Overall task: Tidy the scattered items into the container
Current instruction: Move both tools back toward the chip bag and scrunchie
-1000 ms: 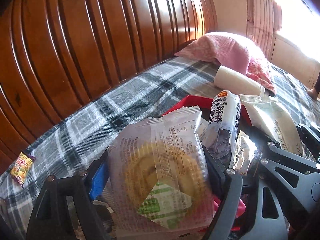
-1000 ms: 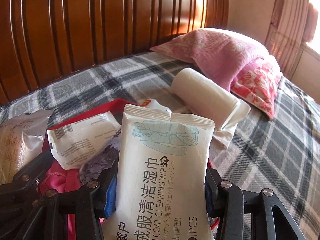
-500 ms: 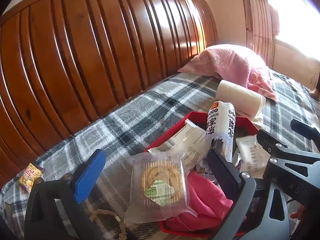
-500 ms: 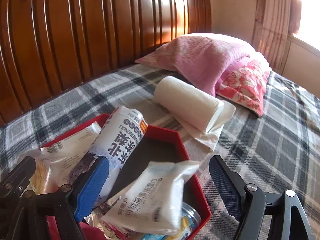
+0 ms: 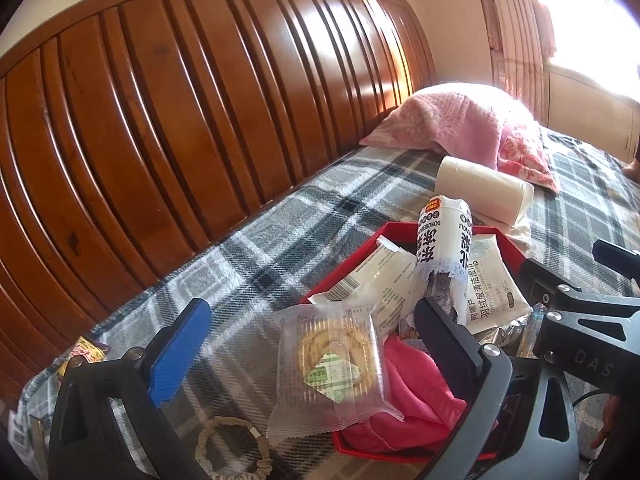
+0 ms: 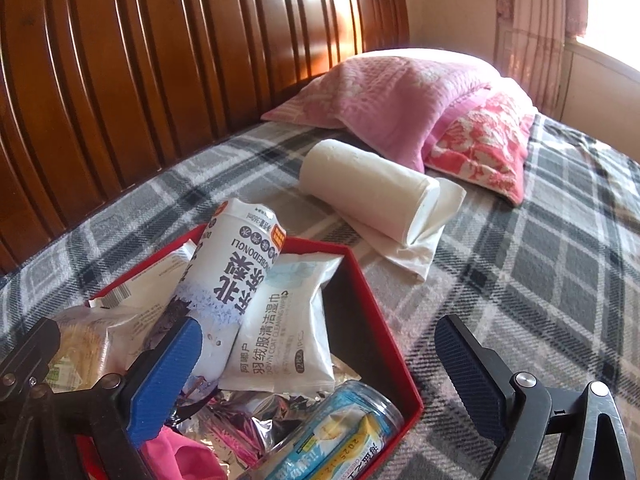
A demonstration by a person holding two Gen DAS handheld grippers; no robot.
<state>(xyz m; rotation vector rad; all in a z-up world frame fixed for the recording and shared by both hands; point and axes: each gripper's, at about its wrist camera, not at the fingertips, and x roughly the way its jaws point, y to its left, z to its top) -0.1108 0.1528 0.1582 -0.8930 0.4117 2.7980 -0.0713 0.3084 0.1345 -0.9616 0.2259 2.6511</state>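
A red hexagonal box (image 5: 362,259) (image 6: 384,320) sits on the plaid bed, filled with packets. A clear cookie packet (image 5: 330,364) lies over its near left rim. A white wet-wipes pack (image 6: 280,328) (image 5: 490,284) lies inside beside a white bottle (image 6: 236,276) (image 5: 444,248). A pink cloth (image 5: 408,396), foil wrappers and a can (image 6: 340,432) are also inside. My left gripper (image 5: 316,354) is open, fingers either side of the cookie packet. My right gripper (image 6: 320,376) is open and empty above the box.
A white tissue roll (image 6: 368,196) lies on the blanket behind the box, pink pillows (image 6: 404,96) beyond it. A wooden headboard (image 5: 180,120) runs along the left. A beaded bracelet (image 5: 232,448) and a small yellow snack packet (image 5: 86,354) lie on the blanket near my left gripper.
Both grippers opened and pulled back. The left let the cookie packet drop on the box's rim; the right let the wet-wipes pack drop into the box.
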